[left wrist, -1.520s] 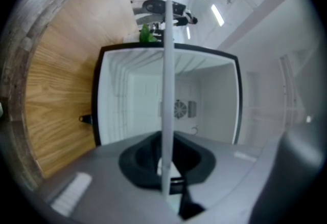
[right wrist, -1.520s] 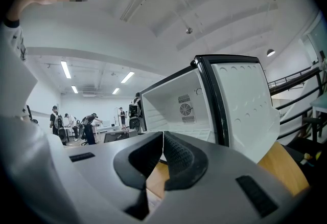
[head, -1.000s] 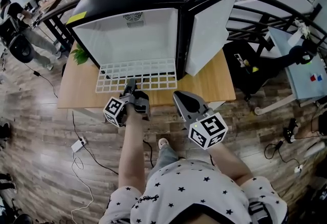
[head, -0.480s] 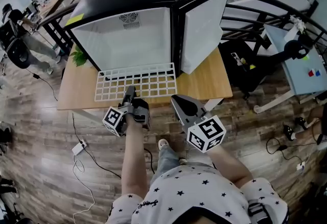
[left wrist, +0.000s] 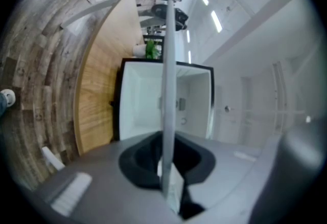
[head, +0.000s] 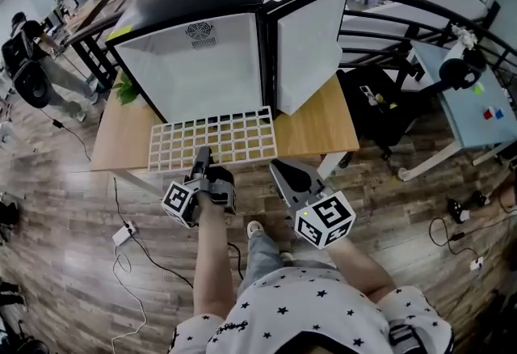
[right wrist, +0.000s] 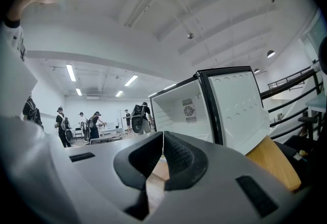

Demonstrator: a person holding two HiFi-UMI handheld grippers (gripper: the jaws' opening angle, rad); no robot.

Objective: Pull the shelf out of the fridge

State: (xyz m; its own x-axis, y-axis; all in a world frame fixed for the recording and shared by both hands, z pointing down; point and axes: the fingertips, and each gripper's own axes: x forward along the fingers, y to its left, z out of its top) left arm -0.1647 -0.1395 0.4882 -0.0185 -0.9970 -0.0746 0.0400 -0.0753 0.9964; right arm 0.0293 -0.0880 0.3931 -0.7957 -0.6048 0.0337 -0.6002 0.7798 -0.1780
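Note:
A black fridge point(head: 202, 13) with a white inside stands on the wooden table point(head: 323, 130), its door point(head: 309, 45) swung open to the right. The white wire shelf point(head: 214, 138) lies flat in front of it, its back edge at the fridge's mouth and its front edge at the table's near edge. My left gripper point(head: 202, 155) is shut on the middle of that front edge; in the left gripper view the shelf point(left wrist: 166, 80) runs edge-on between the jaws point(left wrist: 166, 169). My right gripper point(head: 280, 169) hangs beside it over the floor, shut and empty point(right wrist: 162, 141).
A green plant point(head: 125, 90) sits left of the fridge. Black railings curve behind the table. A grey-blue table point(head: 477, 114) and a black chair stand at the right. People point(head: 32, 61) are at the far left. A power strip point(head: 123, 229) and cables lie on the wooden floor.
The shelf has slid further out of the fridge toward me, held by my left gripper. Both grippers have moved back toward my body.

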